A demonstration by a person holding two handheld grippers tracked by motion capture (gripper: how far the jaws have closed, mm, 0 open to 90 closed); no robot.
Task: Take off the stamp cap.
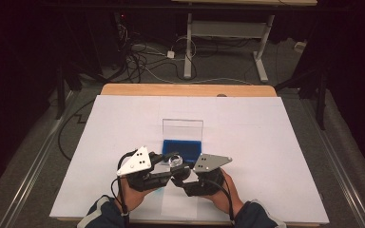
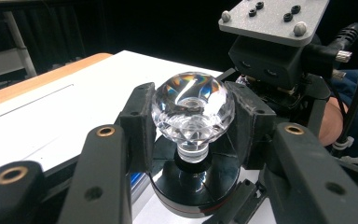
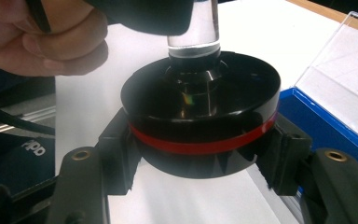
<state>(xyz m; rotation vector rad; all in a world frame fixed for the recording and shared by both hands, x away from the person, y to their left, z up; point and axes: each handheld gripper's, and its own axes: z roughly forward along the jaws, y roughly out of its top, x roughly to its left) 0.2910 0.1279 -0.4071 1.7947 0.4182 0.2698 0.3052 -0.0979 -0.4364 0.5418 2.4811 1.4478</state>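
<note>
Near the desk's [image 1: 266, 123] front edge, the left gripper [image 2: 191, 116] pinches the faceted crystal knob [image 2: 192, 109] while the right gripper [image 3: 200, 158] clamps its black base [image 3: 200, 107] (stem seated in the hub), so returning both to the open blue case [image 1: 182, 144] seems left

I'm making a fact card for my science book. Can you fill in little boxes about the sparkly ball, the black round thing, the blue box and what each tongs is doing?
sparkly ball: clear faceted crystal ball on a short clear stem
left tongs: jaws shut on the crystal ball, one at each side
black round thing: black round base with a red stripe, under the stem
right tongs: jaws shut on the black round base
blue box: open, clear lid standing up, just behind the tongs
table: white sheet over a wooden top
</note>
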